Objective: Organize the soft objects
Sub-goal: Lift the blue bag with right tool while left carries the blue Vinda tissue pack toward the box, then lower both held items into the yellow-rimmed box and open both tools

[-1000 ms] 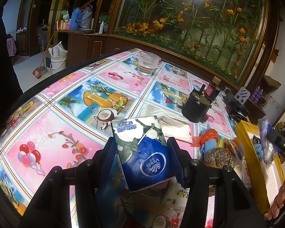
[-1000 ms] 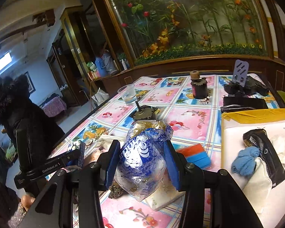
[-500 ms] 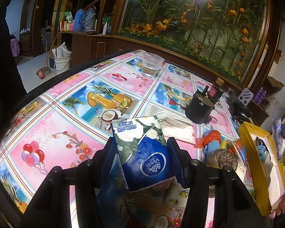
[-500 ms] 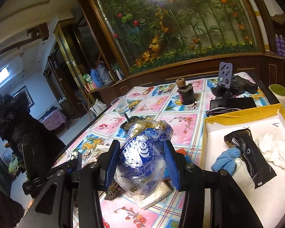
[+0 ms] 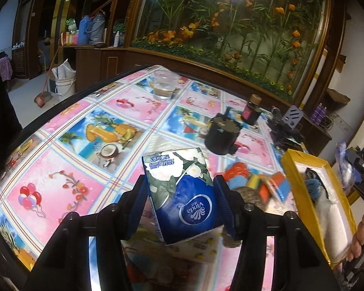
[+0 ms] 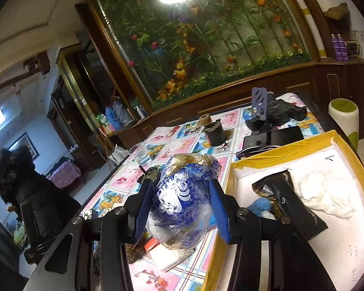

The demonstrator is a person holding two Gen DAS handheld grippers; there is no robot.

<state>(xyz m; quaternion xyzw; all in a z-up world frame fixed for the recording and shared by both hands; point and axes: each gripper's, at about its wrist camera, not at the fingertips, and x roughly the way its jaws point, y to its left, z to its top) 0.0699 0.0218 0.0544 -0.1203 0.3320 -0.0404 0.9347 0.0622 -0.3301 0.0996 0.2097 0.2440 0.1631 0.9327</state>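
Blue-and-white soft tissue pack (image 5: 184,198) with a flower print and the Vinda logo, clamped between the blue pads of the left gripper (image 5: 182,202) and lifted clear of the glossy pink-and-blue picture tablecloth (image 5: 68,179). Seen past it in the left wrist view: clear drinking glass (image 5: 164,85) near the far edge, squat black round pot (image 5: 221,135) at mid-table, dark small bottle with a cork-coloured cap (image 5: 252,109) just behind it. To the right of the pack, a jumble of orange, blue and yellow scrubbing things (image 5: 257,181) beside a metal scouring ball (image 5: 251,194). Further right, yellow-rimmed white cardboard box (image 5: 301,181), with a person's fingers (image 5: 360,240) at the picture's right edge.

Over to the right wrist view: crinkled clear plastic bag printed in blue and gold, stuffed with white filling (image 6: 182,201), pinched between the blue pads of the right gripper (image 6: 180,209), held above the table just left of the same box (image 6: 288,148). Inside the box: black foil sachet (image 6: 288,206), crumpled white cloth (image 6: 327,191), light blue knitted bit (image 6: 260,205) partly hidden behind the gripper. Beyond, on the tablecloth (image 6: 179,145), the black pot (image 6: 214,134) and glass (image 6: 142,154); person in a dark fur-collared coat (image 6: 31,201) at the left
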